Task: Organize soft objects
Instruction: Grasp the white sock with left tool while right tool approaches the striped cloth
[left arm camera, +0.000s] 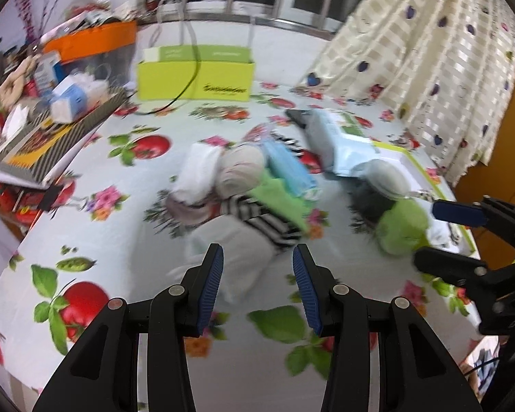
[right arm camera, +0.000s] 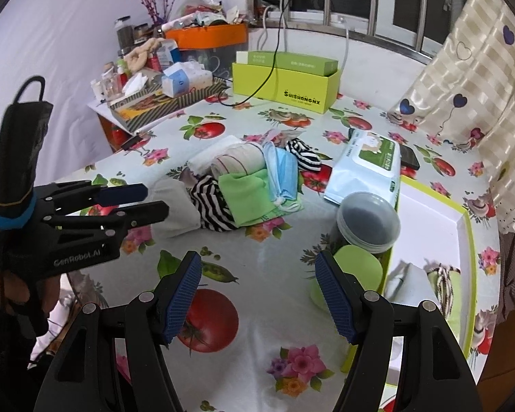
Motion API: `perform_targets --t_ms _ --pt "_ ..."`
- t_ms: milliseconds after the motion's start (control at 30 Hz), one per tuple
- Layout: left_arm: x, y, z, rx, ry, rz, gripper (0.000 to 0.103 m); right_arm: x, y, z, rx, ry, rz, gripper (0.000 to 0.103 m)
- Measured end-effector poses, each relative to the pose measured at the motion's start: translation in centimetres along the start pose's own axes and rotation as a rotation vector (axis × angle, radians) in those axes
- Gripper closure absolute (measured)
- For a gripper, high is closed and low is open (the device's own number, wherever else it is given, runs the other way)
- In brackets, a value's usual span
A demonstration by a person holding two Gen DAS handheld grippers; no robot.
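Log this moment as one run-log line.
left gripper: open, empty, facing soft pile | right gripper: open, empty | tray: holds a few items

Both wrist cameras looking forward, down over surface (right arm camera: 257,267); both sharing soft pile (left arm camera: 243,185) mid-surface; left view sitting nearer it.

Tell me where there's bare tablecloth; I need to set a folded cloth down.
Free: the tablecloth between the right gripper and the pile of cloths, and the white tray floor behind the jar. Crowded: the pile itself, the wipes pack and the tray's near corner.
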State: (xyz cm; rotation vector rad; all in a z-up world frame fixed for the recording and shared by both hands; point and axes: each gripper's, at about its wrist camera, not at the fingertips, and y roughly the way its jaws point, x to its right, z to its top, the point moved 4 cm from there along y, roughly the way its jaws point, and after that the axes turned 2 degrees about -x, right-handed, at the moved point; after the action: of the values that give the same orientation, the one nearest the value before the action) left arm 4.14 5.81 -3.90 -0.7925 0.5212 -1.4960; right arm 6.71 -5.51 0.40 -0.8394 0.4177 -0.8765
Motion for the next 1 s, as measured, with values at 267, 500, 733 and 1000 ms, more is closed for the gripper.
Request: perform_targets --t_ms 267,500,733,1000 --pt "-1.9 1.3 -0.3 -0.022 -0.043 -0.010 0.049 -1.0 1.2 0.4 -0.019 -0.020 0.017 0.034" --pt "-1.8 3.2 -0.3 -0.037 -0.043 -0.030 0.047 -1.0 2.1 0.5 -0.038 -0.020 0.018 0.034" --pt "-2.3 6.1 -0.5 -0.090 -0.050 -0.008 0.046 -1.0 3.3 0.6 -0.059 -0.016 0.017 0.034" --pt "-3.0 5.8 -0.5 -0.060 -0.056 -0.039 0.064 -0.7 4.1 0.9 -0.066 0.007 0.019 0.034"
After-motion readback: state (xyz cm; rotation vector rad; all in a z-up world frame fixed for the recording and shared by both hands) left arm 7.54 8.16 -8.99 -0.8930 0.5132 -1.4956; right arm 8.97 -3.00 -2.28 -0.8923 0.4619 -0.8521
